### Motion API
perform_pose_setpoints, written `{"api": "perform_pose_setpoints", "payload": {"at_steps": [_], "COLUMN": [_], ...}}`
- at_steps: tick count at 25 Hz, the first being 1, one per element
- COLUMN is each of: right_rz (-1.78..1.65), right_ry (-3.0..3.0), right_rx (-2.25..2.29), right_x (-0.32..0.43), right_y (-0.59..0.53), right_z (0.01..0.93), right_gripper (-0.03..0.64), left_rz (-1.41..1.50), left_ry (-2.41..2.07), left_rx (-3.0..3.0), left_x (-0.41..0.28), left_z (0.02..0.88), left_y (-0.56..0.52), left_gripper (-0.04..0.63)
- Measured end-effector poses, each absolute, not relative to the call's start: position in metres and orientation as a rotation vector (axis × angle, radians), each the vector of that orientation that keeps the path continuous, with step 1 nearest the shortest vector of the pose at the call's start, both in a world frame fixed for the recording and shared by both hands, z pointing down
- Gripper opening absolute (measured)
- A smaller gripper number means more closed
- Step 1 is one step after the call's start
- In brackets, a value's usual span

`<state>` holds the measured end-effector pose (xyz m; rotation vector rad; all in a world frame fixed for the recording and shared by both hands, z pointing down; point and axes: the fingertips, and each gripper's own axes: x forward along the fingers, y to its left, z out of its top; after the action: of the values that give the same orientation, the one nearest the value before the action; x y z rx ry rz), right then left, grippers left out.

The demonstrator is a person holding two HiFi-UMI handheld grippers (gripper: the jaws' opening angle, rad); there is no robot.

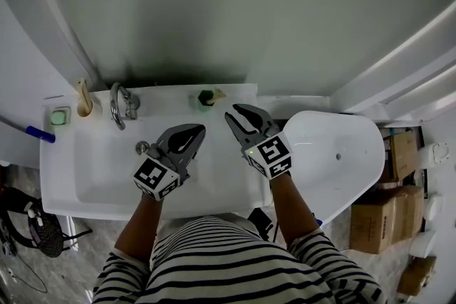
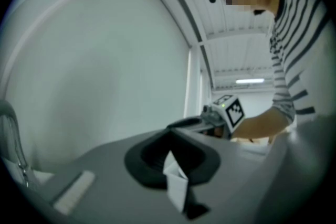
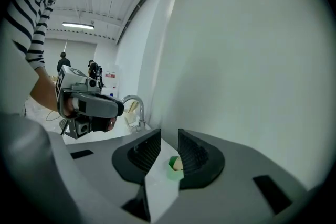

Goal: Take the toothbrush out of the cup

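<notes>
White bathroom, pale wall on top, white sink [image 1: 85,174] across mid-left of the head view. Faucet [image 1: 121,105] on the back ledge, upper left; drain [image 1: 142,147] just below it. Far left of the ledge: a green square dish [image 1: 59,116], a beige item [image 1: 84,100] beside it, a blue-tipped thing [image 1: 39,133] at the sink's left edge. White toilet lid [image 1: 335,153] right of the sink, cardboard boxes [image 1: 388,217] on the floor at far right.

Cup [image 1: 206,99]: green, on the back ledge, centre frame, upright. Toothbrush [image 1: 217,92] is in it, light end poking out at the cup's right rim.

Right gripper [image 1: 242,121]: over the sink's right part, tips pointing at the ledge, near the cup and just lower right of it, not touching. In the right gripper view the jaws stand apart, and the cup shows small in the gap beyond the tips, with a beige bit inside. Pads not on it, nothing gripped.

Left gripper [image 1: 187,139]: over the basin, left of the right one, well below the cup. In the left gripper view the jaws are together with nothing between them, facing bare wall; the right gripper's marker cube shows right of centre.

Striped sleeves [image 1: 214,267] at bottom of the head view.
</notes>
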<state>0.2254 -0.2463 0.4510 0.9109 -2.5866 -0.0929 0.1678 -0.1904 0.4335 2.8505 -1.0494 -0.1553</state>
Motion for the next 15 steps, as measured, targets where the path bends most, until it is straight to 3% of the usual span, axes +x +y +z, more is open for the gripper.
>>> {"api": "perform_pose_setpoints", "payload": {"at_steps": [15], "right_rz": [-0.066], "right_ry": [-2.487], "right_rx": [0.960], "right_x": [0.223], "right_y": [-0.290], "right_z": [0.486], "right_gripper": [0.082], "left_rz": [-0.123], "left_ry": [-1.011], "left_rx": [2.824], "left_x": [0.164], "left_z": [0.453], "left_y": [-0.192], "left_gripper": [0.008]}}
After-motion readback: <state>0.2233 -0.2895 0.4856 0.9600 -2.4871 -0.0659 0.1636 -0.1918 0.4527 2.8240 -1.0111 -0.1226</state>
